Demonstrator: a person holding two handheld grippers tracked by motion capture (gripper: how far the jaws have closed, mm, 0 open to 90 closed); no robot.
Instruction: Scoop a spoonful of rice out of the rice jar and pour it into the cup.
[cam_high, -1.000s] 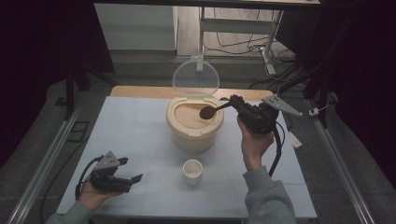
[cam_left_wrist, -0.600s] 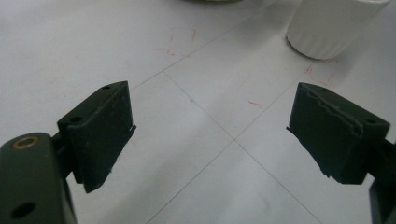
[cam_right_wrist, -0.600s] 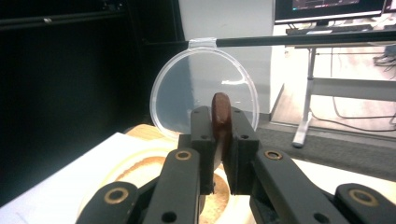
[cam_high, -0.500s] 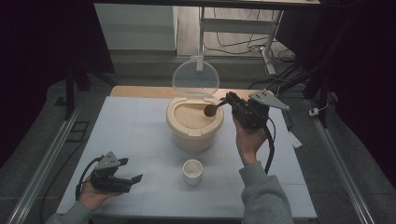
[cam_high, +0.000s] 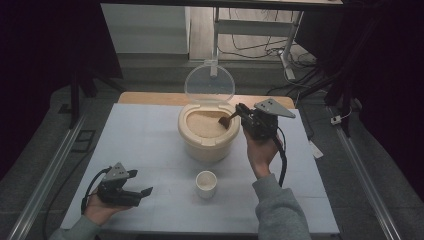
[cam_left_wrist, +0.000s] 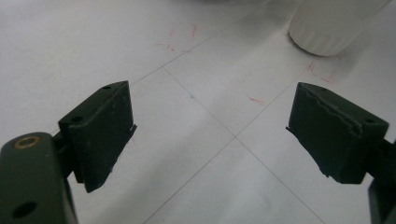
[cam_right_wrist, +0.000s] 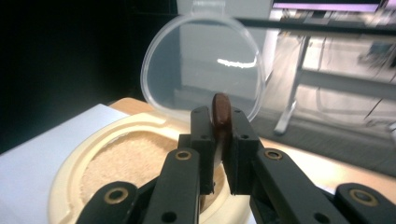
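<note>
White table, L gripper fingers apart nr front edge; R gripper clamped on spoon over rice bin.

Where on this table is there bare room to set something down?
Free: the left stretch between the rice container and the left gripper, and the front right corner beside the cup. Crowded: around the container, where the right gripper holds the spoon.

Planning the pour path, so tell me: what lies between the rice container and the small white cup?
Nothing: in the high view, only bare white table separates the rice container from the small white cup.
</note>
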